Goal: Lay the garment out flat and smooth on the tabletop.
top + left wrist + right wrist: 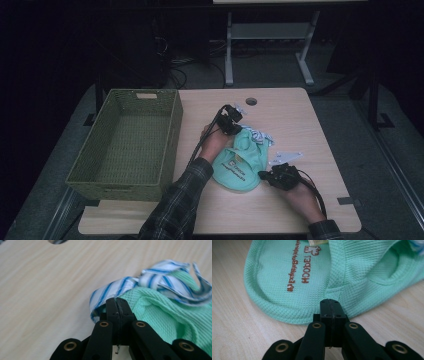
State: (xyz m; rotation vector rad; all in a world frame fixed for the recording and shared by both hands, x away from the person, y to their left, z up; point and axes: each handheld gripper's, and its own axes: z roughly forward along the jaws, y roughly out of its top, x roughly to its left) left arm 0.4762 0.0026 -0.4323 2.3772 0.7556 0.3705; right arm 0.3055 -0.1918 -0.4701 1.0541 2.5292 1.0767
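While the green garment [237,165] is lying on the table [300,120], the left gripper [117,302] is pinching its striped trim [110,288], and the right gripper [329,302] is clamping its hem.

A pale wooden worktop [300,125] stands on grey floor [345,120] in a dim room; beyond the tools, a white-legged table [270,30] and tangled cables [177,67].

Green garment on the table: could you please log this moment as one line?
left gripper: shut on green garment | right gripper: shut on green garment | basket: left of garment
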